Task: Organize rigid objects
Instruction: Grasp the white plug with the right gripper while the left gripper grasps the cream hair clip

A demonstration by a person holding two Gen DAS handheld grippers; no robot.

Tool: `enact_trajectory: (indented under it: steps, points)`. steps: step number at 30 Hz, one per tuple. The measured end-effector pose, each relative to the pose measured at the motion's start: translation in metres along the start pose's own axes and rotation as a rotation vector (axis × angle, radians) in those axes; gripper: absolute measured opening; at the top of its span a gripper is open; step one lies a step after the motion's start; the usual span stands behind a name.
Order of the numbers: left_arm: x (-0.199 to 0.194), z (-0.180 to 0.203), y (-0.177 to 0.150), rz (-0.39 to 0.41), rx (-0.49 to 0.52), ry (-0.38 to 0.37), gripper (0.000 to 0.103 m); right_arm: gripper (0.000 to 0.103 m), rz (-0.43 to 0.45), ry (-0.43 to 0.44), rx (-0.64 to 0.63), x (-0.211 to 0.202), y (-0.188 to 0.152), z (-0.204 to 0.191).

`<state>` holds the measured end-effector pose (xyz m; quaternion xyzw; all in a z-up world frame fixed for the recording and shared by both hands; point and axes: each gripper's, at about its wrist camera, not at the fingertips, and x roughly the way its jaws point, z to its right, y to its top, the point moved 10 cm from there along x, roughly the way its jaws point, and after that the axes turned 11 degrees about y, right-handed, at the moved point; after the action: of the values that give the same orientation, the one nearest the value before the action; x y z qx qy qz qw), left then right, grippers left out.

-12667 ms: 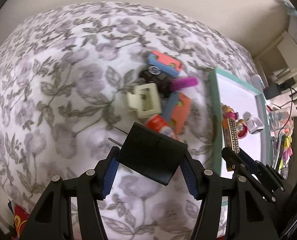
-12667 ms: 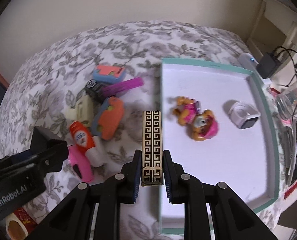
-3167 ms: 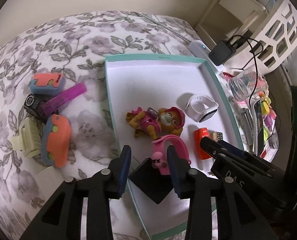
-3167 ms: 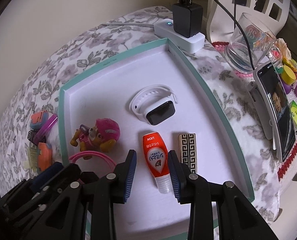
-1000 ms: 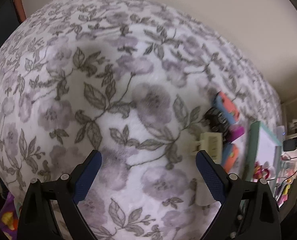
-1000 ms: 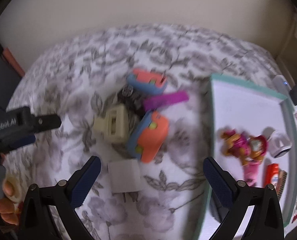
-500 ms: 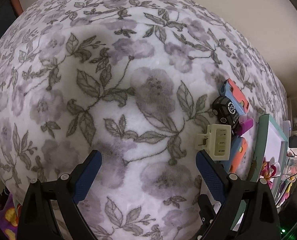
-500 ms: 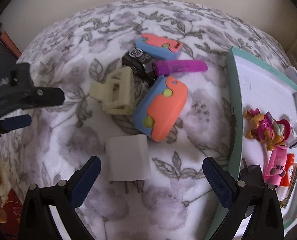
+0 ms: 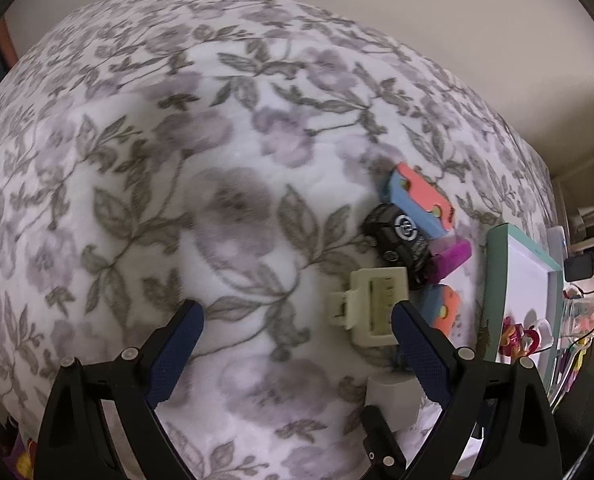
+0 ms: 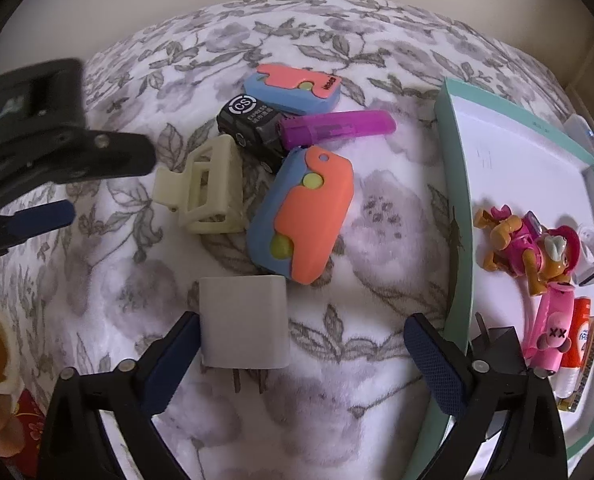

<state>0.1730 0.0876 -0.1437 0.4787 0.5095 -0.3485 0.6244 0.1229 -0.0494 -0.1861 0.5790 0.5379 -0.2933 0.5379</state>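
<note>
The white square plastic plug adapter point(image 10: 244, 322) is seen lying flat on the plush grey-floral blanket point(image 10: 377, 208), its metal prongs pointing toward the camera, just inside the left finger of the right hand-held gripper point(image 10: 301, 344), whose jaws are spread wide and hold nothing. The left hand-held gripper point(image 9: 295, 336) is likewise spread wide and empty, with the cream plastic claw hair clip point(image 9: 371, 306) beside its right finger. Both pieces are judged light and stiff; the adapter's smooth flat sides should be pinched squarely, since glossy plastic may slip, while the clip is best taken across its solid spine, not its teeth. Behind them lie a black toy car point(image 10: 253, 128), a translucent purple lighter point(image 10: 335, 128) and two orange-and-blue rounded plastic cases point(image 10: 303, 212), touching in a cluster. The teal-rimmed white tray point(image 10: 453, 184) at the right already holds a pink dog figure point(image 10: 533, 246) and other small items.
</note>
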Motion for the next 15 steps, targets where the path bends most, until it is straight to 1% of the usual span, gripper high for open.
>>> enact_trajectory:
  steps: [5,8,10,12,14,15]
  points:
    - [0.006,0.013,0.001,0.014,0.036,-0.013,0.095,0.085,0.009,0.013,0.035,-0.007,0.001,0.01]
    - [0.01,0.019,0.001,0.016,0.052,-0.019,0.095,0.078,0.016,0.02,0.064,-0.009,0.002,0.019]
    - [0.014,0.024,0.0,0.015,0.067,-0.02,0.095,0.07,0.014,0.015,0.079,-0.011,0.002,0.026]
    - [0.019,0.028,-0.001,0.011,0.079,-0.023,0.095,0.065,0.011,0.005,0.084,-0.011,0.003,0.031]
    - [0.023,0.031,-0.003,0.008,0.09,-0.018,0.094,0.064,0.011,0.005,0.092,-0.013,0.003,0.04]
    - [0.025,0.032,-0.003,0.006,0.098,-0.013,0.09,0.063,0.011,0.005,0.093,-0.014,0.002,0.041]
